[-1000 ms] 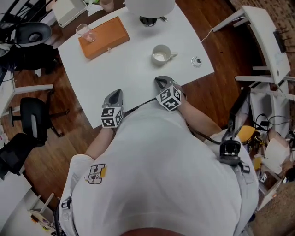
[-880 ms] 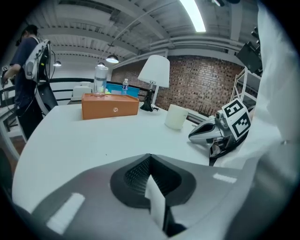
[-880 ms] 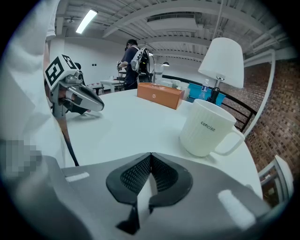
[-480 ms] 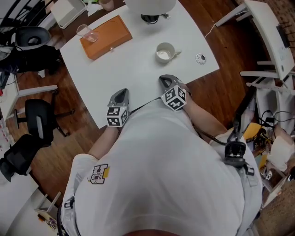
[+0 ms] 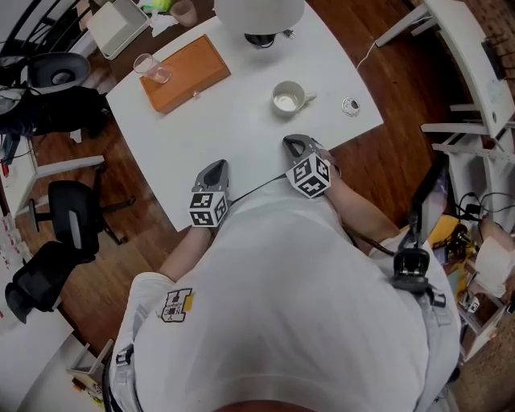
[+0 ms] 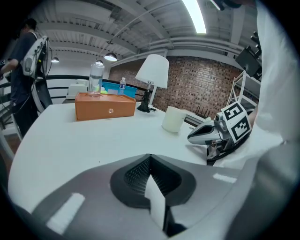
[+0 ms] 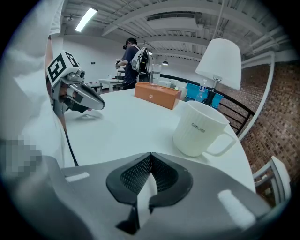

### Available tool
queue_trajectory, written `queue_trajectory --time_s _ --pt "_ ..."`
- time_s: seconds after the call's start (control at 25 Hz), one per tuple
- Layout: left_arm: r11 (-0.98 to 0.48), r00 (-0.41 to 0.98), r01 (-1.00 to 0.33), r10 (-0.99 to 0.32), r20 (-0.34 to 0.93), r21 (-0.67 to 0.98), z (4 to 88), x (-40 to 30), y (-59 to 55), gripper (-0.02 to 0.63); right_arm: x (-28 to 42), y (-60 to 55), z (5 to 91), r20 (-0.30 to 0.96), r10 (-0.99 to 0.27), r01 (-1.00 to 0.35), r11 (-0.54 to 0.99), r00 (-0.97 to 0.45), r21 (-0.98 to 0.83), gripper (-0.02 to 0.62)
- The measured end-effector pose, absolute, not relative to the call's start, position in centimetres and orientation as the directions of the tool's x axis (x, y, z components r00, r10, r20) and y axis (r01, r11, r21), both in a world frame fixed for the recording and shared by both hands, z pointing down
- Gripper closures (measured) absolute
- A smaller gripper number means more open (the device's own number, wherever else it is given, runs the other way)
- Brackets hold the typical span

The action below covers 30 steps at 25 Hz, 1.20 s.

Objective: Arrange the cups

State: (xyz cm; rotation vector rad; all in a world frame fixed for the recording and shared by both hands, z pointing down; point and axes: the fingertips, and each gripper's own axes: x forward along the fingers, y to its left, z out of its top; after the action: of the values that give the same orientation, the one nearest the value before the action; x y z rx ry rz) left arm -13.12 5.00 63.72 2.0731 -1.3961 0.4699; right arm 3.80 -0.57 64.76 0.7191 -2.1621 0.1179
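A white mug [image 5: 287,97] stands on the white table [image 5: 233,129], with its handle to the right. A clear glass [image 5: 150,67] stands on an orange box [image 5: 187,72] at the far left. My left gripper [image 5: 216,167] rests at the near table edge, shut with nothing in it. My right gripper [image 5: 291,142] is also shut and empty, a short way in front of the mug. In the right gripper view the mug [image 7: 201,128] is just beyond the closed jaws [image 7: 150,157]. The left gripper view has the mug [image 6: 174,119] farther off, to the right.
A white lamp [image 5: 259,12] stands at the table's far edge. A small round object [image 5: 349,106] lies right of the mug. A tray [image 5: 119,22] and a pink cup [image 5: 184,11] sit beyond the table. Chairs and desks surround it. A person [image 7: 129,63] stands in the background.
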Motion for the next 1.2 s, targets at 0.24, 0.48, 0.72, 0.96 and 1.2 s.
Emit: queue_trajectory --time_s 0.24,0.48,0.72,0.96,1.2 --pt "-0.23 0.338 -0.94 -0.738 0.584 0.253 63.3 -11.7 3.2 0.605 7.8 -4.2 63.0 0.695 -0.503 -0.575 0.803 -0.514 0.156 0.578" --pt "-0.103 0.237 -0.964 -0.756 0.61 0.246 62.4 -9.3 1.3 0.605 12.5 -7.7 62.6 0.695 -0.465 -0.522 0.84 -0.548 0.149 0.555" --pt "-0.075 0.207 -0.971 -0.731 0.65 0.225 62.2 -5.4 0.8 0.605 13.5 -10.2 61.5 0.7 -0.341 -0.39 0.916 -0.627 0.096 0.352" --pt "-0.112 0.217 -0.973 -0.73 0.648 0.2 61.9 -2.2 -1.1 0.605 10.8 -10.1 60.5 0.719 -0.195 -0.183 0.978 -0.667 0.096 0.128" --pt "-0.062 0.168 -0.981 -0.738 0.654 0.182 61.4 -2.1 0.5 0.605 7.0 -11.8 61.9 0.724 -0.166 -0.117 0.986 -0.67 0.118 0.071"
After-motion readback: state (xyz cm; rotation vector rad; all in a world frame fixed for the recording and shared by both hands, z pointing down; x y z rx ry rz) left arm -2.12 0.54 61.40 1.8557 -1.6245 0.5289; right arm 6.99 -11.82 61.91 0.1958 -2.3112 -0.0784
